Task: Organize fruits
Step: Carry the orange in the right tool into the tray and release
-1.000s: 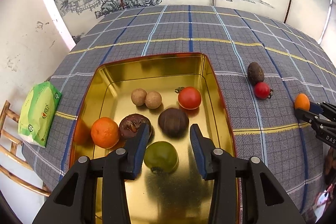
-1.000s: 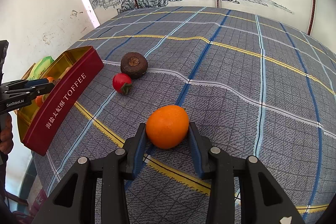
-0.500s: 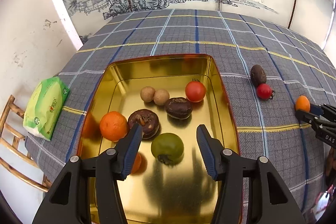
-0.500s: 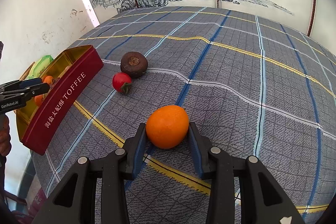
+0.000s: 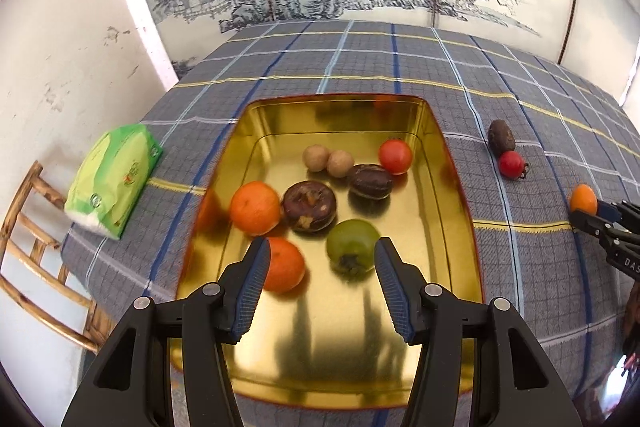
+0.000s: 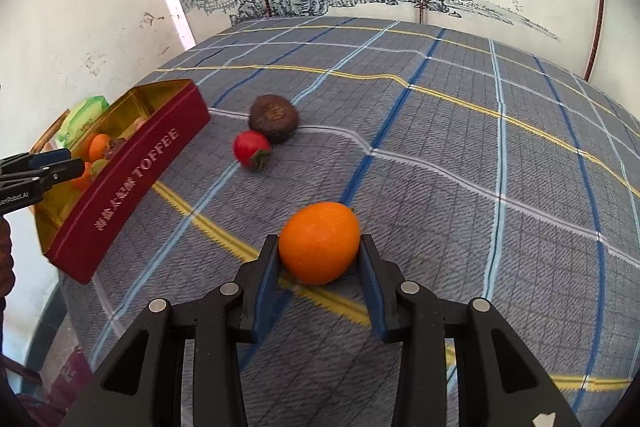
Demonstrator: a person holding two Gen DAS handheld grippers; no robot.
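My left gripper (image 5: 318, 285) hangs wide and empty over the near end of the tin (image 5: 456, 187), fruit already inside. My right gripper (image 6: 319, 281) pinches an orange (image 6: 319, 242) just off the tablecloth (image 6: 460, 155), right of the tin. Next, I judge: carry it leftward, clear the tin's rim.

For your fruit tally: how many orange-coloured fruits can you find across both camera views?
3. Two lie in the gold tin: one orange at its left, another nearer; a third sits between the right gripper fingers.

Bare cloth (image 6: 460, 155) right of tin (image 6: 132, 167); tomato (image 6: 250, 149), dark fruit (image 6: 274, 117) between.
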